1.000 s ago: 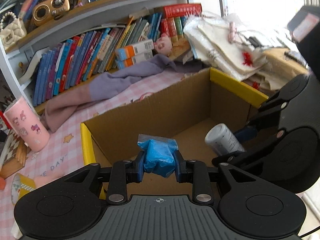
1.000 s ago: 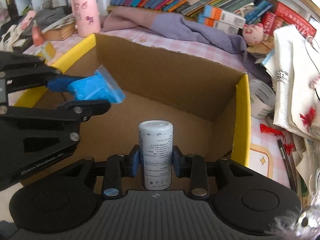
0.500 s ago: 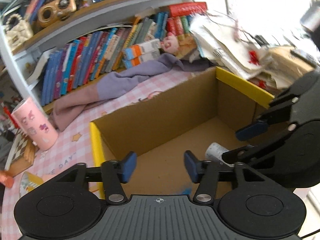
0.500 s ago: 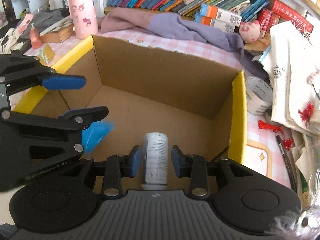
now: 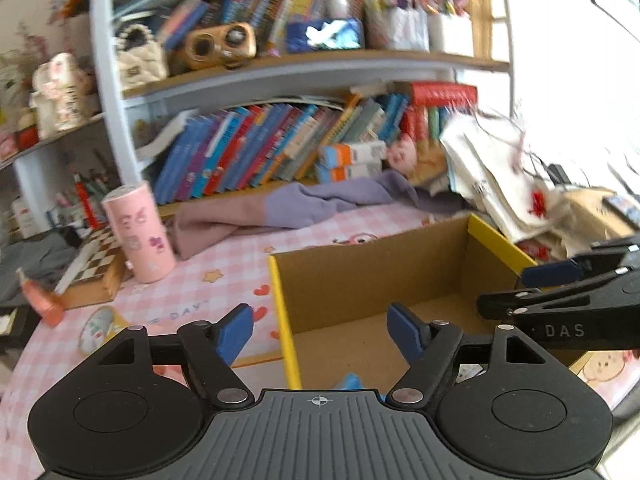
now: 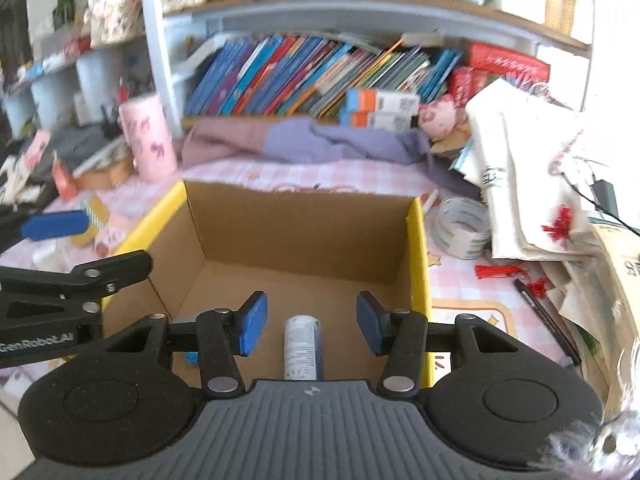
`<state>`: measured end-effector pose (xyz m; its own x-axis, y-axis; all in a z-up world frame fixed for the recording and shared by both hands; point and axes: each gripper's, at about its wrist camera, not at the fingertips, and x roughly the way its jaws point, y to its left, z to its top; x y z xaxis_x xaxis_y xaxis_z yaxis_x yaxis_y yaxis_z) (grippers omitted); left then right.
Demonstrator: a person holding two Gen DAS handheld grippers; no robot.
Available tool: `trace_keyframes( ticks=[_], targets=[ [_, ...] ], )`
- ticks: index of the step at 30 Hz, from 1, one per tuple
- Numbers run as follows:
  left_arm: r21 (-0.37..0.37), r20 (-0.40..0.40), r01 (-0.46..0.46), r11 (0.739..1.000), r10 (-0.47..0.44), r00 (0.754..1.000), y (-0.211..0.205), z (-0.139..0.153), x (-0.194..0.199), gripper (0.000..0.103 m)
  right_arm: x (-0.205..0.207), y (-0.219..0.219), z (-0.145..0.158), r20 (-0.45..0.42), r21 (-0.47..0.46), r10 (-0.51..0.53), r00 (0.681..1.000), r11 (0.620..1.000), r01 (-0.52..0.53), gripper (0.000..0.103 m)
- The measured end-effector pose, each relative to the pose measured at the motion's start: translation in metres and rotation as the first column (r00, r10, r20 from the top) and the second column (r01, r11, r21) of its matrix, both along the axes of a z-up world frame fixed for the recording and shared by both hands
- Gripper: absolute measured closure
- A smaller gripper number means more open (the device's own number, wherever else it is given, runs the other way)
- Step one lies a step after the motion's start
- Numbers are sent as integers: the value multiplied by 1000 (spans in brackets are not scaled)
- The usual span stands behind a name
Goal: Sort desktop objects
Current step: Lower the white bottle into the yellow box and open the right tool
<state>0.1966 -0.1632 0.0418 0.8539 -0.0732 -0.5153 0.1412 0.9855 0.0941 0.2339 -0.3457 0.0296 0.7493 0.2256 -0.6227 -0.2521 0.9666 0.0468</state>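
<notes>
A cardboard box with yellow rims [image 5: 280,304] [image 6: 416,248] sits on the pink checked desk. A white bottle [image 6: 301,344] lies on the box floor, below my right gripper [image 6: 311,324], which is open and empty above the box's near edge. A blue packet [image 5: 349,382] [image 6: 191,357] lies on the box floor near its left wall, mostly hidden. My left gripper [image 5: 320,334] is open and empty above the box's left rim. Each gripper shows at the side of the other's view.
A pink tumbler [image 5: 138,236] [image 6: 149,136], a checkered board [image 5: 94,258] and an orange tube [image 5: 40,300] stand left. A purple cloth [image 6: 320,144] lies before the bookshelf. A tape roll [image 6: 462,226], cloth bags [image 6: 528,184] and a pen [image 6: 546,320] lie right.
Both grippers opened, dropping the blue packet and the white bottle into the box. Both have since lifted and pulled back from the box.
</notes>
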Motion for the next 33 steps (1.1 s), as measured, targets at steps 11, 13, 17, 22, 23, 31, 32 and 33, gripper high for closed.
trace_keyframes(
  ticks=[11, 13, 17, 22, 23, 31, 32, 33],
  targets=[
    [-25, -4, -31, 999, 31, 1000, 14, -6, -34, 26, -51, 2, 4, 64, 26, -101, 993, 995, 100, 54],
    [-25, -8, -18, 1000, 17, 1000, 16, -8, -39, 26, -57, 3, 2, 57, 24, -112, 992, 994, 110, 54],
    [-32, -9, 14, 999, -14, 1000, 21, -9, -45, 26, -70, 10, -2, 38, 15, -139, 990, 990, 139, 54],
    [-38, -20, 58, 998, -59, 998, 32, -13, -55, 26, -85, 21, -4, 33, 3, -170, 985, 985, 170, 53],
    [-37, -23, 68, 997, -69, 997, 35, -14, -58, 26, -88, 23, -5, 30, 4, -177, 984, 984, 177, 53],
    [-42, -39, 126, 991, -128, 991, 67, -17, -80, 26, -115, 52, -9, -9, 8, -242, 970, 970, 242, 53],
    [-44, -42, 131, 990, -133, 990, 72, -17, -83, 26, -118, 56, -9, -14, 9, -249, 968, 968, 249, 53],
    [-45, -44, 133, 990, -135, 990, 77, -17, -86, 26, -122, 60, -10, -19, 10, -255, 967, 967, 255, 53]
  ],
)
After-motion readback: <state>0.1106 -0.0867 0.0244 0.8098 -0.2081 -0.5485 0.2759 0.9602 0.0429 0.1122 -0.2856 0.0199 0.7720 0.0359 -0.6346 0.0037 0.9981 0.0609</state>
